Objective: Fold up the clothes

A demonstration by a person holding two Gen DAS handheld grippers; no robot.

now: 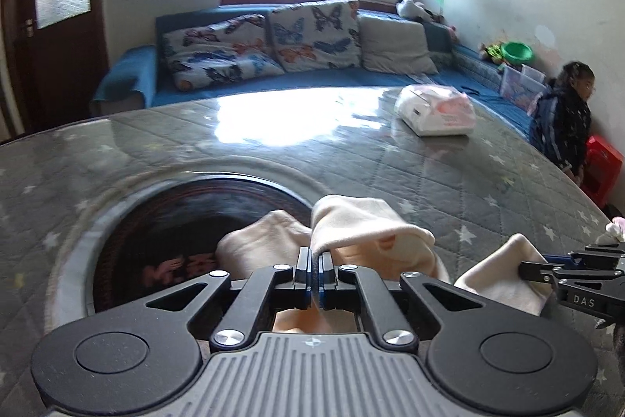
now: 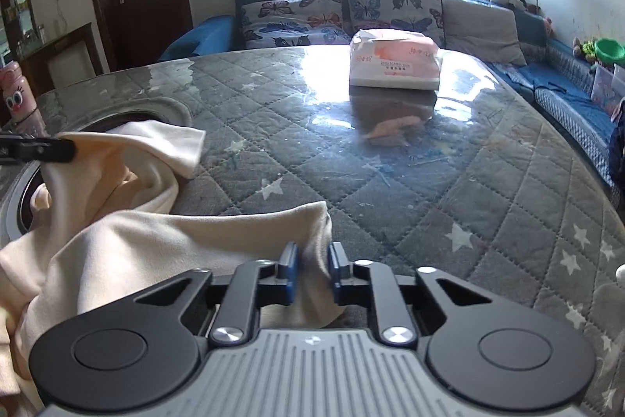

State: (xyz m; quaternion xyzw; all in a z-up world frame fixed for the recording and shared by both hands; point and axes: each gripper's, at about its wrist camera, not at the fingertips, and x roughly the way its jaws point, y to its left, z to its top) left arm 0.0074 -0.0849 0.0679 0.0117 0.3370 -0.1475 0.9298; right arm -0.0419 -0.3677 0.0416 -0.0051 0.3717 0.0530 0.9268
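A cream garment (image 1: 363,225) lies bunched at the near edge of a round table with a grey quilted star cover (image 1: 273,151). My left gripper (image 1: 315,260) is shut on a fold of the garment. The garment also shows in the right wrist view (image 2: 129,241), spread to the left. My right gripper (image 2: 312,256) stands part open with a corner of the garment between its fingers; the jaws have a gap. The right gripper also shows in the left wrist view (image 1: 547,270), at another corner of the cloth. The left gripper's tip (image 2: 50,148) shows at the left of the right wrist view.
A dark round recess (image 1: 187,221) sits in the table's middle, under the cloth's left part. A pack of tissues (image 2: 394,59) lies further back on the table. A blue sofa with butterfly cushions (image 1: 273,42) stands behind. A child (image 1: 566,116) sits at the right by the wall.
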